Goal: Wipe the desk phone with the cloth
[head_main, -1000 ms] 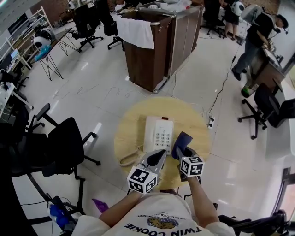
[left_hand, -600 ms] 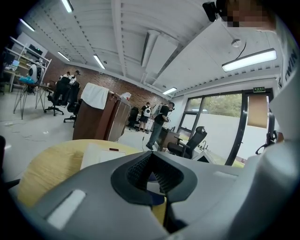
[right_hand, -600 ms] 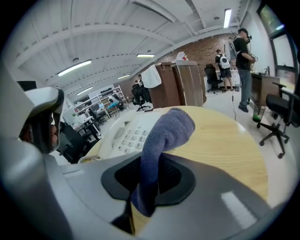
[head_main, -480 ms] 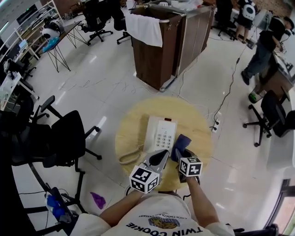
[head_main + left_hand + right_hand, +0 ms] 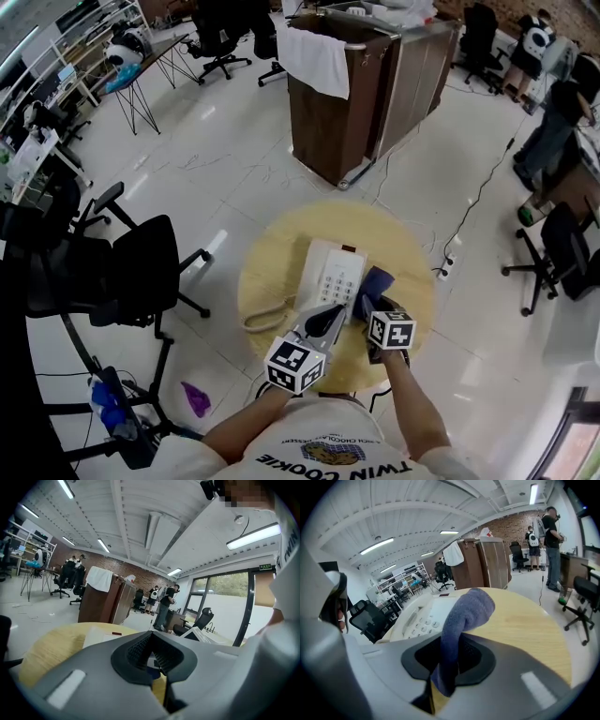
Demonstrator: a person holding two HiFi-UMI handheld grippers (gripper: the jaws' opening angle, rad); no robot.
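Since a second ago, the right gripper (image 5: 373, 307) has brought the blue cloth (image 5: 375, 281) a little closer. The cloth now sits against the right edge of the desk phone (image 5: 330, 274).

At the left, a black chair (image 5: 141, 272) stands on the shiny white floor (image 5: 206, 178). The left gripper (image 5: 323, 319) has its jaws pressed together with nothing in them. Its body hides the near edge of the phone. The white phone lies on the round wooden table (image 5: 277, 248), with its curly cord (image 5: 265, 321) at its left. The right gripper pinches the cloth, which sticks up out of the jaws.

Behind the table stands a brown cabinet (image 5: 361, 94) with a white towel (image 5: 314, 56) hung over it. The people (image 5: 562, 103) at the far right are too small to make out.
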